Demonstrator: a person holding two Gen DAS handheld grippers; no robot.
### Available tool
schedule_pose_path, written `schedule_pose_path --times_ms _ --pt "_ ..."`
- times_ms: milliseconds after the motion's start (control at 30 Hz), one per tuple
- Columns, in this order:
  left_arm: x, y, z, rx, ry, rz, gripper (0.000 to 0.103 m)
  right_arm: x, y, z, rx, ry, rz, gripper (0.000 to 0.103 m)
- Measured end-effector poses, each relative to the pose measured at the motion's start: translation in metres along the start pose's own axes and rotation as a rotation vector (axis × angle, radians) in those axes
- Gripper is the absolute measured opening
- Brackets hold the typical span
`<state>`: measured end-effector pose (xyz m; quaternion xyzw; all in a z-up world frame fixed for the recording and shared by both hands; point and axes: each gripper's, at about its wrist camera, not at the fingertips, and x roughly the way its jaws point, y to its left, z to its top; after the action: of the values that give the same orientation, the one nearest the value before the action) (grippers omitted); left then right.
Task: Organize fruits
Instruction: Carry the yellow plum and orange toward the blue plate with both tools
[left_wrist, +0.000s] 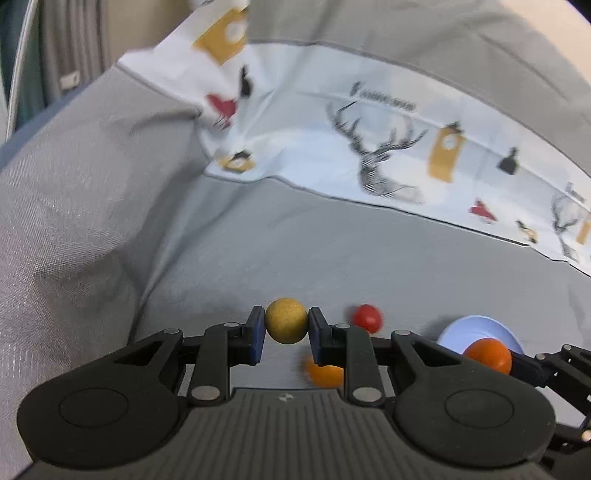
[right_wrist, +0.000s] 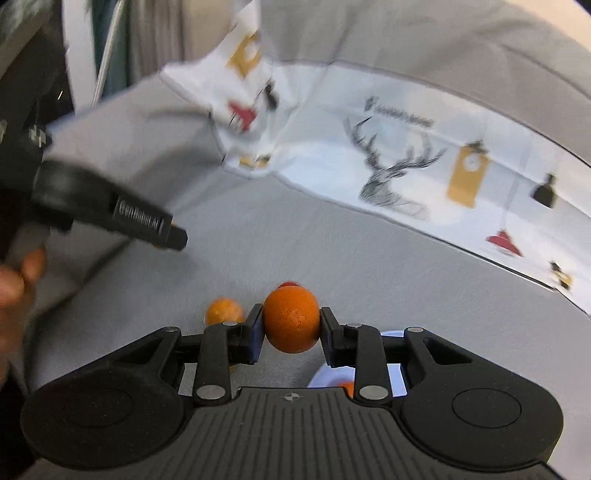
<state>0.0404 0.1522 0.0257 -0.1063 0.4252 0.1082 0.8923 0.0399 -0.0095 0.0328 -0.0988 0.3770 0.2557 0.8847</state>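
My left gripper (left_wrist: 286, 332) is shut on a yellow round fruit (left_wrist: 286, 320), held above the grey bedsheet (left_wrist: 258, 240). My right gripper (right_wrist: 291, 328) is shut on an orange (right_wrist: 291, 319); in the left wrist view that orange (left_wrist: 488, 355) shows at the right, over a pale blue plate (left_wrist: 469, 330). A red fruit (left_wrist: 366, 317) lies on the sheet beyond the left fingers, and a small orange fruit (left_wrist: 325, 373) lies under them. The right wrist view has the small orange fruit (right_wrist: 224, 311) at left, the red fruit (right_wrist: 288, 284) peeking behind the orange, and the plate (right_wrist: 325, 376) below the fingers.
A white pillowcase (left_wrist: 369, 155) printed with stags and clocks runs across the back of the bed. The sheet rises in a fold at the left (left_wrist: 74, 221). The left gripper's body (right_wrist: 110, 206) and a hand (right_wrist: 18, 280) fill the left of the right wrist view.
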Motion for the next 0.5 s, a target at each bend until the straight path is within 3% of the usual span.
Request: schedule_pose_path --times_ms 200,500 --pt "0.009 -0.025 -0.02 0.06 0.037 -0.064 0.027 -0.012 -0.016 -0.03 0.127 0.006 -0.058 0.032" --pt "0.032 -0.037 -0.02 0.095 0.057 -0.057 0.027 -0.003 -0.04 -0.036 0.156 0.007 -0.12 0.032"
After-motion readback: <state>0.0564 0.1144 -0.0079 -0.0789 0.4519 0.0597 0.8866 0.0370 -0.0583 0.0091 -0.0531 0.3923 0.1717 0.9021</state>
